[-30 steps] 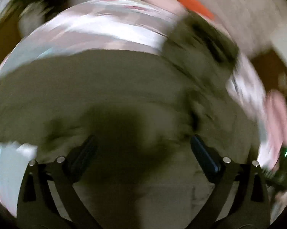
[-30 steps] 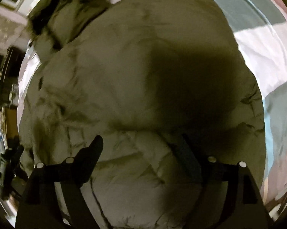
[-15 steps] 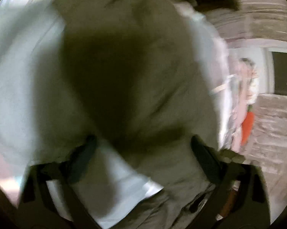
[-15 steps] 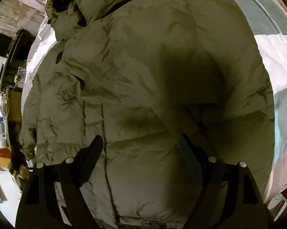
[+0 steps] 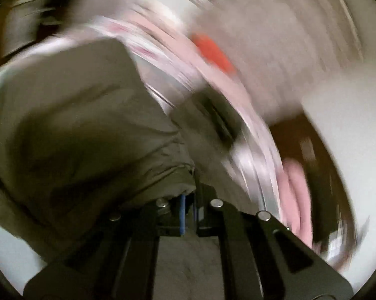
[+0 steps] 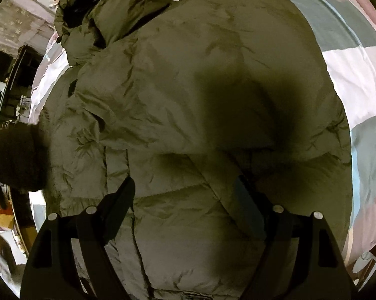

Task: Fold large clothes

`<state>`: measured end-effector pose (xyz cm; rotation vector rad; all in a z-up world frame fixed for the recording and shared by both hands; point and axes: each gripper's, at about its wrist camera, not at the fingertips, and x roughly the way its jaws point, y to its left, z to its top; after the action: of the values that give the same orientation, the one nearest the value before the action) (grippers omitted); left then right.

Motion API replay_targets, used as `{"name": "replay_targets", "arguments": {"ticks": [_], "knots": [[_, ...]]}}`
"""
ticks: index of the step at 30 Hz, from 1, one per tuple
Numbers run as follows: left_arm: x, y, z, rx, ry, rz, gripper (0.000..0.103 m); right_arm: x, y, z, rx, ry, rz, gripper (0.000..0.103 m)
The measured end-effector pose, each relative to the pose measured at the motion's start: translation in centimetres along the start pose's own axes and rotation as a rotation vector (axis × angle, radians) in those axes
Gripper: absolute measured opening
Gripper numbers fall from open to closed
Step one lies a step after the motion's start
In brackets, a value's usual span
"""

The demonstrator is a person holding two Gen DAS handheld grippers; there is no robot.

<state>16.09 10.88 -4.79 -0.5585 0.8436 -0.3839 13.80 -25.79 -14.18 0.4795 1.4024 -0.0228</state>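
Roughly midway: your left gripper [image 5: 188,200] is clamped on the jacket [image 6: 188,125] edge at 12 o'clock, your right gripper [image 6: 185,200] hangs released above it, hood and body unfolded on the bed [image 6: 357,75].

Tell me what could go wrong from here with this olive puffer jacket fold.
The left gripper is shut on a thin edge of the olive puffer jacket in a motion-blurred view; a fast pull could slip it free. The right gripper hovers open, pinning nothing, so the slick jacket may slide across the patchwork bedspread.
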Motion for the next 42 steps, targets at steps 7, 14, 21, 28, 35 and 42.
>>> {"name": "replay_targets", "arguments": {"ticks": [7,14,21,28,35,42], "knots": [[10.1,-8.8,-10.2,0.254,0.3,0.047,0.06,-0.8,-2.5,0.2,0.079,-0.023,0.009,0.082],[9.7,-1.9,-8.7,0.091,0.291,0.146,0.071,-1.9,-3.3,0.3,0.16,-0.039,0.145,0.09],[11.4,5.2,-6.6,0.009,0.307,0.41,0.071,3.5,-0.7,0.1,0.104,0.095,0.187,0.086],[11.1,8.5,-6.2,-0.134,0.268,0.397,0.071,3.2,2.9,2.2,-0.015,-0.041,0.232,0.022],[12.9,7.8,-4.4,-0.144,0.194,0.487,0.072,1.0,5.3,5.4,-0.091,-0.274,0.209,0.023],[12.2,7.6,-4.3,-0.184,0.186,0.445,0.077,1.6,2.7,4.9,-0.047,-0.256,0.09,0.076]]}}
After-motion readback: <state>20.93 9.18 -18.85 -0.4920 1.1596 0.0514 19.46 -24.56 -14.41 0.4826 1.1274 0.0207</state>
